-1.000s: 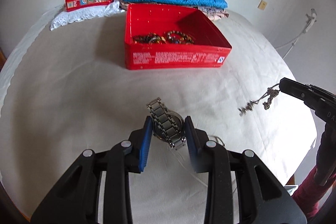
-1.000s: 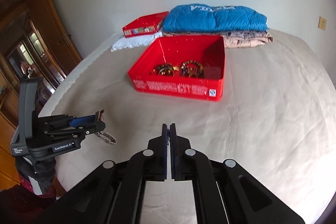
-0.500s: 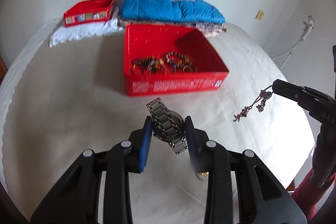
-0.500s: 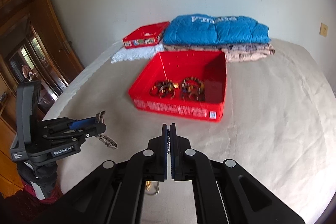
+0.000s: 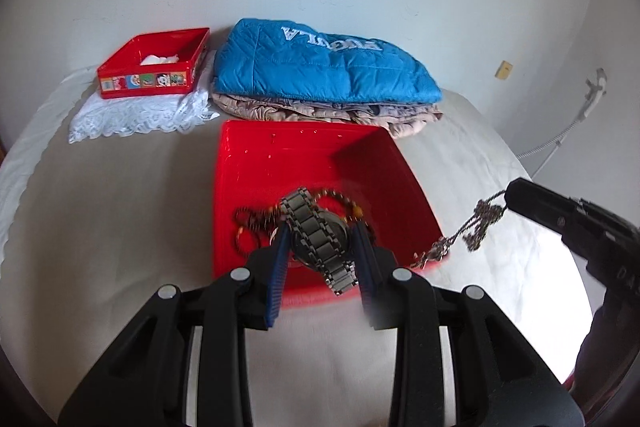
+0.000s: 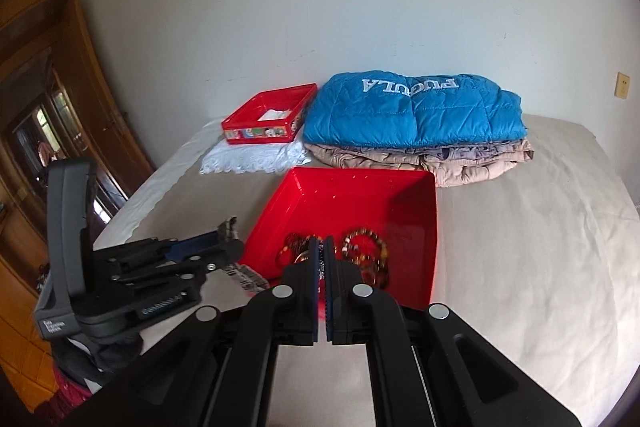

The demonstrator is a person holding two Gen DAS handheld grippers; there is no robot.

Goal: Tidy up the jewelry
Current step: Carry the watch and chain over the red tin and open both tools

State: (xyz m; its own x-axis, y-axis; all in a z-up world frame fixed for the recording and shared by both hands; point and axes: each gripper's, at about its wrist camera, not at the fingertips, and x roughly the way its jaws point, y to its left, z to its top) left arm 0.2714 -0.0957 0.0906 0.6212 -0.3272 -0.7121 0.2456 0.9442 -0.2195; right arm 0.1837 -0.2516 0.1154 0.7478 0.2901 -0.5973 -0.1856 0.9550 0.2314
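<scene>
My left gripper [image 5: 322, 247] is shut on a silver metal-link watch [image 5: 316, 239] and holds it over the near edge of the open red box [image 5: 280, 163]. Beaded bracelets [image 5: 252, 223] lie on the box floor. My right gripper [image 6: 321, 259] is shut on a thin metal chain, which hangs from its tip [image 5: 476, 223] by the box's right corner; in the right wrist view the chain is nearly hidden between the fingers. The red box [image 6: 416, 211] and bracelets [image 6: 366, 251] lie just beyond. The left gripper [image 6: 224, 247] with the watch strap [image 6: 246, 273] is at its left.
A smaller red tin [image 5: 154, 69] sits on a white lace cloth [image 5: 136, 115] at the back left. A folded blue jacket [image 5: 324, 67] lies on beige clothes behind the box. A wooden wardrobe [image 6: 44, 107] stands left of the bed.
Both grippers have moved forward and up to the red box. The watch is now over the box's near edge, and the chain hangs at its right corner.
</scene>
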